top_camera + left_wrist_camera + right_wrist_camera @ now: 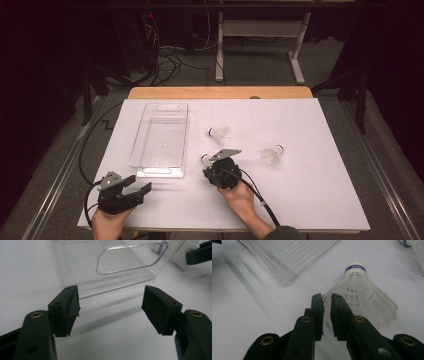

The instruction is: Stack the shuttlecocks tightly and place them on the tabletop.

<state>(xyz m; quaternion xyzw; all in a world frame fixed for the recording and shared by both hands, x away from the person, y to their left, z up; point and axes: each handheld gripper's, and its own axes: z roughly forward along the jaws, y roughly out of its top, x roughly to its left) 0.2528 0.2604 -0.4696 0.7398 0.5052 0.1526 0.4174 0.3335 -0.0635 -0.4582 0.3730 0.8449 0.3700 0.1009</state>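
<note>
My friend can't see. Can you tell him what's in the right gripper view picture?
The right gripper pinches the edge of a white plastic shuttlecock's skirt between its two black jaws, on a white table. The shuttlecock's cork tip, with a blue band, points away; a clear plastic tray's corner lies beyond at upper left.

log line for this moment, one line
right gripper: shut on shuttlecock skirt | left gripper: open, idle | clear bin: empty

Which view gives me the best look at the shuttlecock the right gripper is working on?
The right gripper view: the shuttlecock is close up, its skirt edge pinched between the jaws. In the high view it is a small white cap peeking from behind the right gripper.
</note>
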